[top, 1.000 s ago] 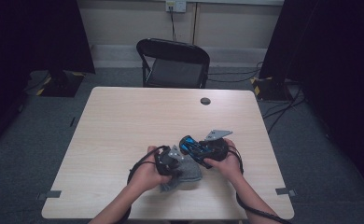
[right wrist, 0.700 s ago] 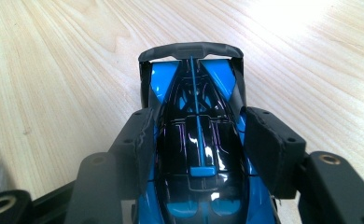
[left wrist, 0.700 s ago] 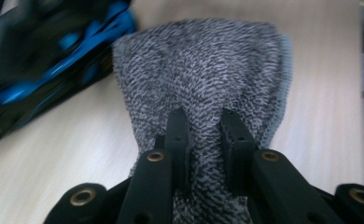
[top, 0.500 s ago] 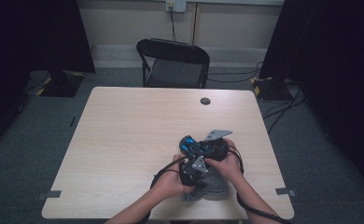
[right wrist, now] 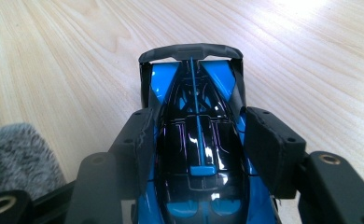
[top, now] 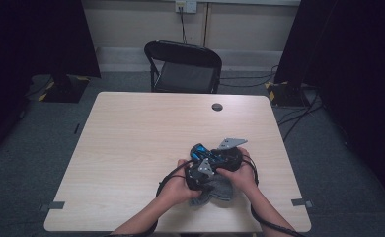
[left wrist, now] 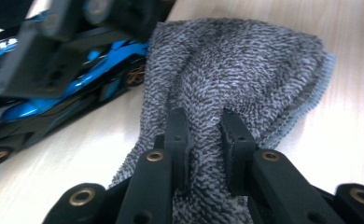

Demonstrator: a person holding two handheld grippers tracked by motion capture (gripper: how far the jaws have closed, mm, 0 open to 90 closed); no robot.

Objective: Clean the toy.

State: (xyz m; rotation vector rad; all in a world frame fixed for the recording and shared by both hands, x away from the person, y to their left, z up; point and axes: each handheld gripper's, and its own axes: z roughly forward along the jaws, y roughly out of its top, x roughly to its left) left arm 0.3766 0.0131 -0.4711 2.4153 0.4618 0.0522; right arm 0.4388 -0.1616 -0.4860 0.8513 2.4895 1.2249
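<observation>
A light wood table (top: 131, 148) with two hands near its front edge. Left gripper (left wrist: 203, 135) squeezed tight on a grey fuzzy cloth (left wrist: 236, 74), jaws close together with a fold of cloth pinched between them. Rest of the cloth lying flat on the table, spreading away from the jaws. Right gripper (right wrist: 199, 144) clamped on a blue and black toy car (right wrist: 196, 135), one jaw pressed on each side of the car's middle. Car sitting on the table, its dark wing end pointing away from the right gripper. Car just beside the cloth, close to touching in the left gripper view. From the high view, both grippers bunched together, cloth (top: 215, 190) nearest the person, car (top: 200, 150) a bit farther out. A small dark round hole (top: 217, 106) near the table's far edge. A black folding chair (top: 183, 66) behind the table. No box, bowl or bin on the table.
</observation>
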